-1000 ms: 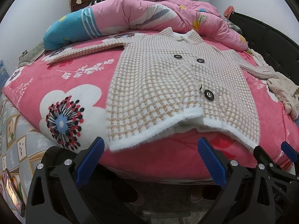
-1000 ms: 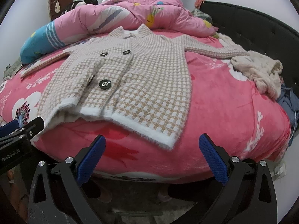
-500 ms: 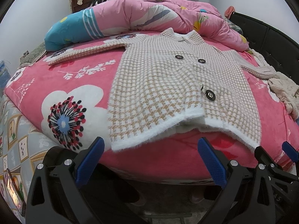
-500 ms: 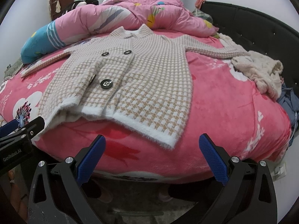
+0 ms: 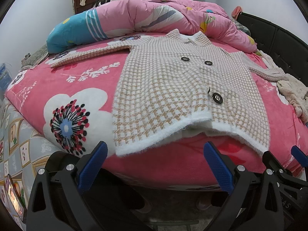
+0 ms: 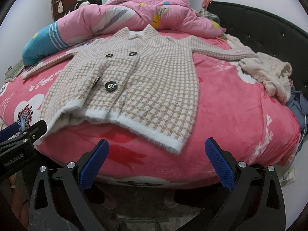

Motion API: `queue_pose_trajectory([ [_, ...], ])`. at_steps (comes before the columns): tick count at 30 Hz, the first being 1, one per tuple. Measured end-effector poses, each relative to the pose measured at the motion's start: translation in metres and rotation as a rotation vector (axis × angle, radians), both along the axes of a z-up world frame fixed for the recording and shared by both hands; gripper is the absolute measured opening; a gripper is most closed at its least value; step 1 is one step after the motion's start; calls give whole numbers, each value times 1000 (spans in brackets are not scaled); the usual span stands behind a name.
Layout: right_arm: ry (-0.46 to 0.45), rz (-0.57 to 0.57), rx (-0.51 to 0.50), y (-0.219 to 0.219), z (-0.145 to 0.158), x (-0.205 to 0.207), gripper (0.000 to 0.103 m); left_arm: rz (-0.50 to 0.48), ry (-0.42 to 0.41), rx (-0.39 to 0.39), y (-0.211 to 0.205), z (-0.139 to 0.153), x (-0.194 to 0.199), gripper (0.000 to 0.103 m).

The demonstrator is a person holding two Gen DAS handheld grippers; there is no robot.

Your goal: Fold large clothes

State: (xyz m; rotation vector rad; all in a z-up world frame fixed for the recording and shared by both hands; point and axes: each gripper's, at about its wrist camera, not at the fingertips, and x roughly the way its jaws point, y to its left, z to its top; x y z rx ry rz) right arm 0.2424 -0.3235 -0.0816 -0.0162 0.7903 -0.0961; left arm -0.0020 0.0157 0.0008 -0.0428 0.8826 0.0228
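Note:
A beige and white houndstooth coat (image 5: pixel 173 88) with black buttons lies spread front-up on the pink flowered bed, sleeves out to both sides; it also shows in the right wrist view (image 6: pixel 146 84). Its white fuzzy hem lies near the bed's front edge. My left gripper (image 5: pixel 156 165) is open and empty, just below and in front of the hem's left corner. My right gripper (image 6: pixel 156 163) is open and empty, just below and in front of the hem's right corner. The right gripper's tip shows at the left view's right edge (image 5: pixel 279 165).
A rolled pink and blue quilt (image 5: pixel 146 19) lies behind the coat's collar. A cream fuzzy garment (image 6: pixel 269 75) lies on the right sleeve's end, by the black headboard (image 6: pixel 269 30). Blue-grey clothing (image 6: pixel 298 105) hangs at the bed's right edge. A patterned bed side (image 5: pixel 13 134) drops at left.
Both grippers have crept slightly closer to the coat's hem and the view has risen a little. The coat has not moved. Both grippers stay open.

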Motion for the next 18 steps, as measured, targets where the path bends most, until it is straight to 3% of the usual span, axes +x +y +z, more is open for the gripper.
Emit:
queue_pose_trajectory([
  [18,1,3,2,1,-1,0,96,4,-1,5,2,-2,0,98],
])
